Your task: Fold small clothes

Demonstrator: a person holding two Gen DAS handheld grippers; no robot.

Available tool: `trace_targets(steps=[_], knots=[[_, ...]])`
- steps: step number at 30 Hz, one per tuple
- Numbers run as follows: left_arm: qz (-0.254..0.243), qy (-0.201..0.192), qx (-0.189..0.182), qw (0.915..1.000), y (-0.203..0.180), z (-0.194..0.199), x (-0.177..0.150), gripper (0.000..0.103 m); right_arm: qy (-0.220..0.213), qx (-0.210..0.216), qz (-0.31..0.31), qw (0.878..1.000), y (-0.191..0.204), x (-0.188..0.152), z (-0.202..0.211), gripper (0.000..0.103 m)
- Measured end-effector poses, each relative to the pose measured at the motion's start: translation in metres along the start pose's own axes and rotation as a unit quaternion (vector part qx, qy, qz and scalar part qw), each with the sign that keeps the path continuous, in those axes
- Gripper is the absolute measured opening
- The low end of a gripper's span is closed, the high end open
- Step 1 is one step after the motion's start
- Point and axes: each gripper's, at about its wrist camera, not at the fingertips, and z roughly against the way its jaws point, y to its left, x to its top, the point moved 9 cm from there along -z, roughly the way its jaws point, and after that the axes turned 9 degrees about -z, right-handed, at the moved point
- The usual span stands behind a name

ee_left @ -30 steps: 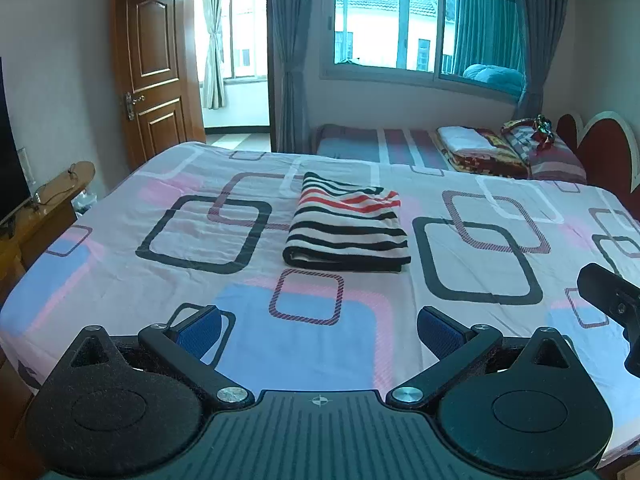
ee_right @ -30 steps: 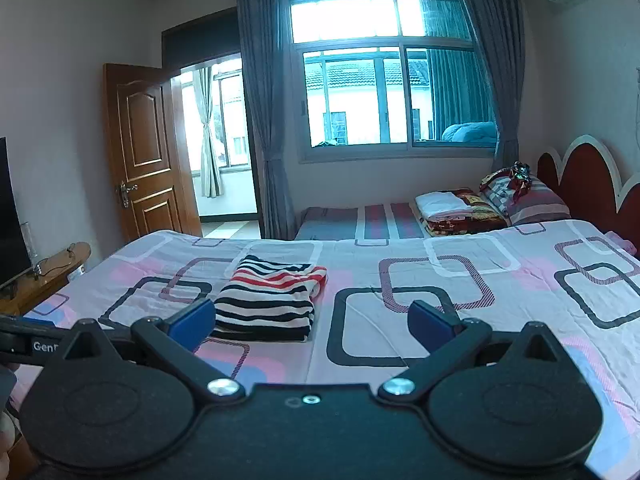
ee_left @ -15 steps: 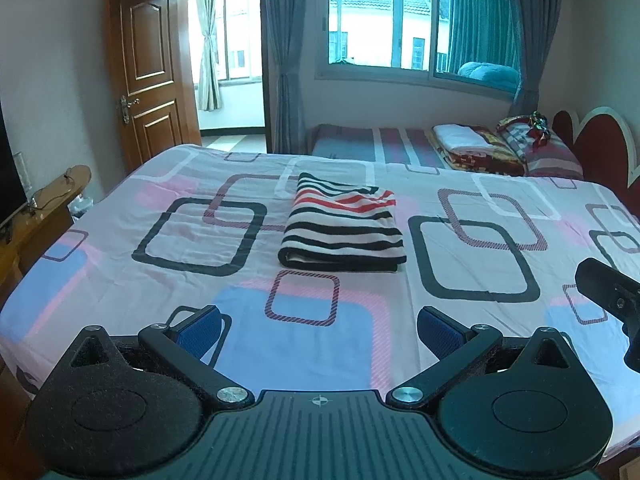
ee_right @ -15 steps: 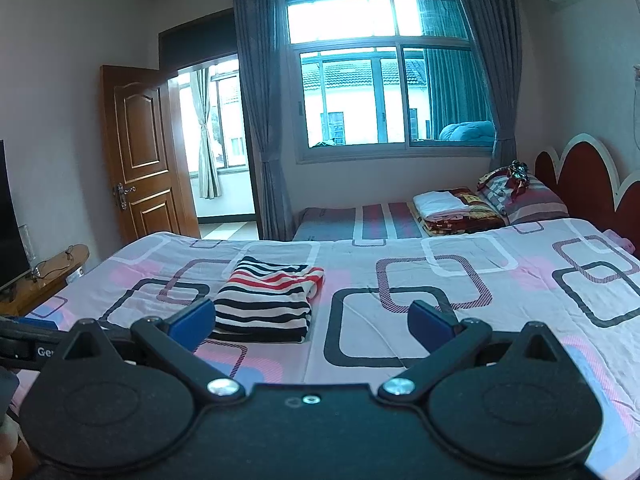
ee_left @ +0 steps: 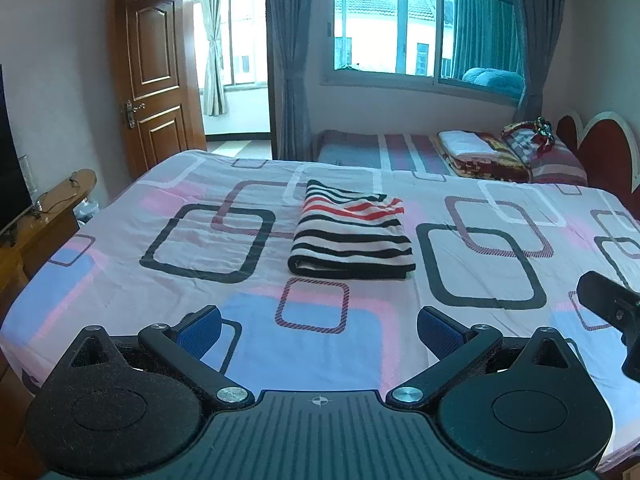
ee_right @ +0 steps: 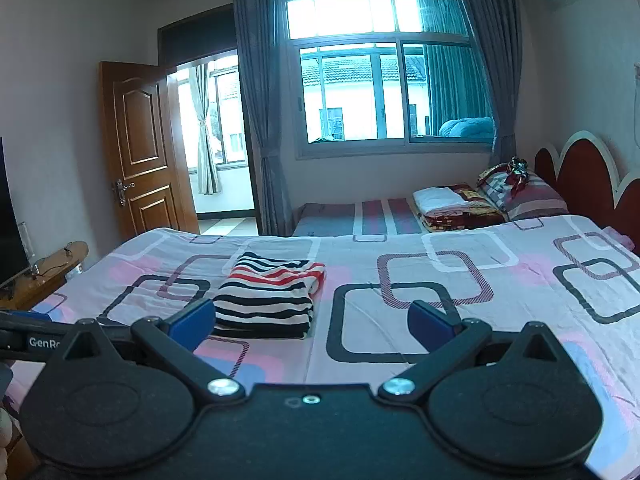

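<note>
The shirt (ee_left: 352, 236) was soft striped knit cloth, matt, folded with rounded edges; the sheet (ee_left: 120, 272) under it was thin printed cotton, matt and lightly creased; the left gripper (ee_left: 318, 330) had matt black plastic arms, ribbed on the body, with shiny metal pivot screws and textured blue rubbery pads (ee_left: 200, 328); the right gripper (ee_right: 310, 320) looked the same, matt black plastic with smooth blue pads (ee_right: 192, 322); the door (ee_left: 154, 92) was varnished brown wood, glossy; the curtains (ee_right: 256, 120) were grey cloth; the headboard (ee_right: 580, 184) was glossy red
</note>
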Motion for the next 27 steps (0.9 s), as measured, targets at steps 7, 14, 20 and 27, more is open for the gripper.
trace_targets(steps=[7, 14, 20, 27], knots=[[0.001, 0.001, 0.001, 1.0, 0.0033, -0.0025, 0.0021, 0.103, 0.005, 0.0, 0.005, 1.0, 0.0024, -0.0024, -0.0041, 0.102], [-0.001, -0.002, 0.004, 1.0, 0.0026, -0.0029, 0.0037, 0.103, 0.006, 0.002, 0.005, 1.0, 0.0039, -0.0029, -0.0052, 0.102], [0.003, -0.001, 0.008, 1.0, 0.0016, -0.0019, 0.0031, 0.103, 0.006, 0.002, 0.005, 1.0, 0.0048, -0.0031, -0.0058, 0.102], [0.003, 0.0, 0.009, 1.0, 0.0007, -0.0028, 0.0029, 0.103, 0.006, 0.001, 0.003, 1.0, 0.0011, -0.0049, -0.0079, 0.102]])
